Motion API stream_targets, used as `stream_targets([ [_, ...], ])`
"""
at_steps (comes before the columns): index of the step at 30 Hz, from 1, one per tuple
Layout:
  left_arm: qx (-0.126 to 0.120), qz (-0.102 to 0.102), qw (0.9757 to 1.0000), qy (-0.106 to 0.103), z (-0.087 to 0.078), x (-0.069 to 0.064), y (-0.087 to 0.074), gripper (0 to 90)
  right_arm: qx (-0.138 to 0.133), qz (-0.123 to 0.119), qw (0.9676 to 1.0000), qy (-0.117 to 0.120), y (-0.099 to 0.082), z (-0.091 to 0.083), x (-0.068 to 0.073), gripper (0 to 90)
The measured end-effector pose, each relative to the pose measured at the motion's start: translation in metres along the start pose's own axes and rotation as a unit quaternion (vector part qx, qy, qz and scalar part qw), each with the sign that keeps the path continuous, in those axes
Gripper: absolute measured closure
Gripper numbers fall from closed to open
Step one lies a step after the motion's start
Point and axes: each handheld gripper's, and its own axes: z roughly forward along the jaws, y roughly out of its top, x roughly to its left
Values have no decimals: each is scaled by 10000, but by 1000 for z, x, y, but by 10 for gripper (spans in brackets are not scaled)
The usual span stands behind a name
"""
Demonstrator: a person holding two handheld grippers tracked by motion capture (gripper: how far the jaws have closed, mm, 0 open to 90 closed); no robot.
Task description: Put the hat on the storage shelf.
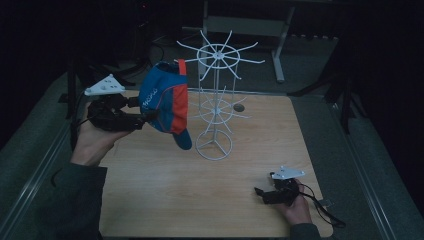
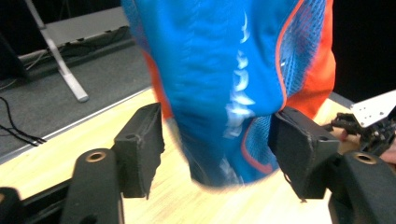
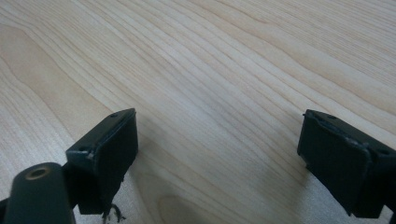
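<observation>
A blue and orange cap (image 1: 165,100) hangs beside the white wire rack (image 1: 218,52), its top at one of the upper arms and its brim pointing down. My left gripper (image 1: 145,112) is at the cap's left side, held up off the table. In the left gripper view the cap (image 2: 233,70) is blurred and fills the gap just beyond the open pads (image 2: 140,149); I cannot tell if they touch it. My right gripper (image 1: 260,192) lies low at the table's front right, open over bare wood (image 3: 210,70) with nothing between its jaws.
The rack stands on a ring base (image 1: 214,145) at the middle of the wooden table (image 1: 200,200). A second tier of wire arms (image 1: 216,106) sits halfway up. A small dark spot (image 1: 239,107) lies behind the rack. Metal frame legs (image 1: 280,45) stand beyond the table.
</observation>
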Motion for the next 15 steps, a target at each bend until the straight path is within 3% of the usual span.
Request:
stream_targets([
  [7, -38, -70, 9999, 132, -5, 1, -6, 336, 0, 0, 10000, 2, 0, 0, 0, 120],
  [15, -70, -184, 9997, 146, -6, 0, -15, 338, -5, -9, 10000, 7, 0, 0, 0, 120],
])
